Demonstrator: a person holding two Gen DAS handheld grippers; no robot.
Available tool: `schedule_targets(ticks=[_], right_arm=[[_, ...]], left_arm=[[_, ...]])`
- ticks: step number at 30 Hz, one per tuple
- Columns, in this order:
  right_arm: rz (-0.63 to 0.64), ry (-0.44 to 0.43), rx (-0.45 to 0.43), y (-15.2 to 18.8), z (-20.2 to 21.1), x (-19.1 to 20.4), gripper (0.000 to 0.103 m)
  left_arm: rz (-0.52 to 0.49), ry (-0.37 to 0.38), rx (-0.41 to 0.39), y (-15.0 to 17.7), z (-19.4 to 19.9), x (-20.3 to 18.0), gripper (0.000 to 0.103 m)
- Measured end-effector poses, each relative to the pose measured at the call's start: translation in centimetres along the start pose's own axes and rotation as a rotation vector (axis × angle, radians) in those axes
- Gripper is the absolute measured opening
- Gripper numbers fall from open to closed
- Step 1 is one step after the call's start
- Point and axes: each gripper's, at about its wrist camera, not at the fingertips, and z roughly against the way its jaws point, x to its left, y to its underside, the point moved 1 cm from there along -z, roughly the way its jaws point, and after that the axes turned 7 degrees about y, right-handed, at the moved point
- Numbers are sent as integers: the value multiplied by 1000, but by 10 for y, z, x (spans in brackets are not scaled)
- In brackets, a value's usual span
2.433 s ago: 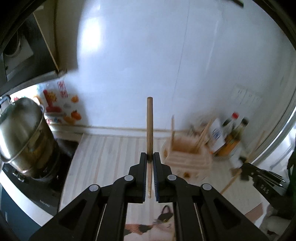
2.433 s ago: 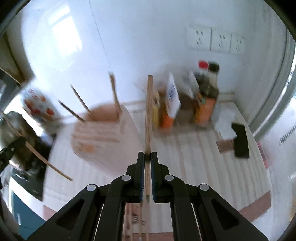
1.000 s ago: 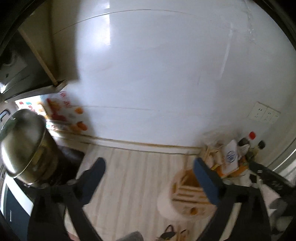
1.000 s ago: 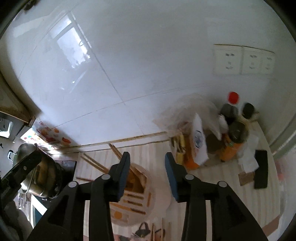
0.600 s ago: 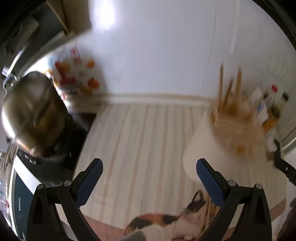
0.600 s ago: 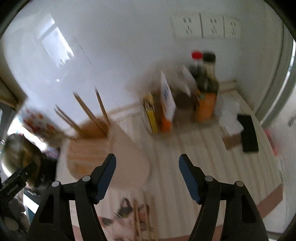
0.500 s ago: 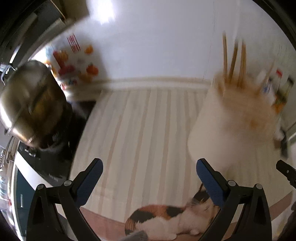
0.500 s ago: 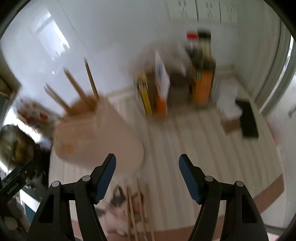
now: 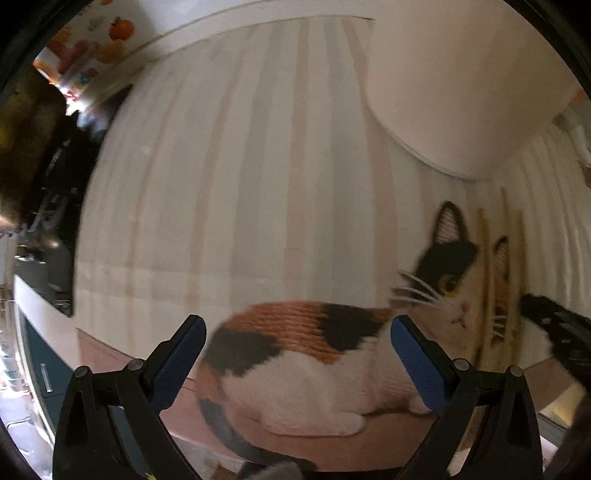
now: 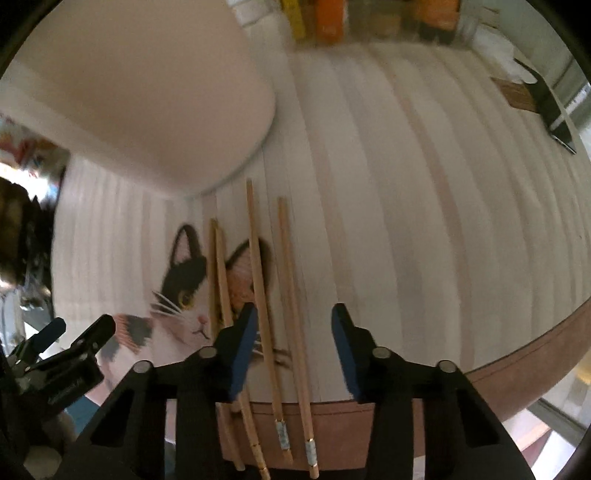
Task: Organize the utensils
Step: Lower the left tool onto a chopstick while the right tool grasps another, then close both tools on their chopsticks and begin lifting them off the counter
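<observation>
The white holder (image 10: 147, 85) fills the upper left of the right wrist frame; only its smooth outer wall shows, so its contents cannot be told from here. In the left wrist frame the same holder (image 9: 458, 88) sits in the upper right, again just wall.

Four wooden chopsticks (image 10: 258, 280) lie side by side on the striped worktop (image 10: 424, 206), running from just below the holder down to the lower edge of the frame, partly across a printed cat picture (image 10: 181, 291). The right tool (image 10: 291, 332) hangs over them with its blue-padded fingers spread, holding nothing; two sticks pass between the fingers.

The left wrist view shows the cat picture (image 9: 317, 354) whole, body and head, with the left tool (image 9: 297, 350) spread wide and empty above it. The chopsticks (image 9: 487, 280) appear there only as blurred pale lines at the right.

Only the right wrist view shows bottles and packets (image 10: 369, 18) along the top edge and a dark flat object (image 10: 554, 107) at the upper right.
</observation>
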Motion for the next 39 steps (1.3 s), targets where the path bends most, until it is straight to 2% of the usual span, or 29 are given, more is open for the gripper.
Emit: schedule_targets(ticks=[1,2,4,7,8,11,14,17,18,19,23,29,34,36,38,39], right_arm=[[16,15,12,1,-6,2,31],[32,33,27,3,-13,3,20],[71,100,-2,5,-10,4,6],[42,139,-1,10,-8,-12,6],[27,151,0,11,-7,-20,6],[-17,158,13,15,-5,-44,6],[-50,164,21,18,-3,-65,7],[-67,165,25,22,-2,-81,7],[-66,166,29,23,-2,-82,7],[-65,169,29,23,-2,-83,7],[-66,182,19,16,-2,-84,7],[-74,168,-5,28,1,-80,7],[-11,144,4,18,-7,-58,7],[38,125,15,16,-9,-43,7],[88,134,22,16,-10,-31,7],[115,145,27,15,-10,-25,7]], left_arm=[[-5,30,9,0,-1,-5,99],[-11,68,18,1,-2,-11,95],[-35,127,36,3,-5,-25,80],[-93,174,53,4,-10,-50,67],[-113,181,57,4,-11,-57,66],[-164,179,66,5,-15,-75,62],[-208,177,73,6,-19,-91,50],[-248,140,66,8,-19,-102,30],[-255,137,63,9,-17,-107,13],[-247,135,67,9,-17,-106,6],[-154,113,70,0,-16,-75,5],[-29,73,65,-1,-14,-20,5],[-11,73,57,4,-10,1,5],[-28,66,58,4,-9,2,5],[-55,58,59,21,-9,0,5],[-71,54,60,19,-8,-5,5]])
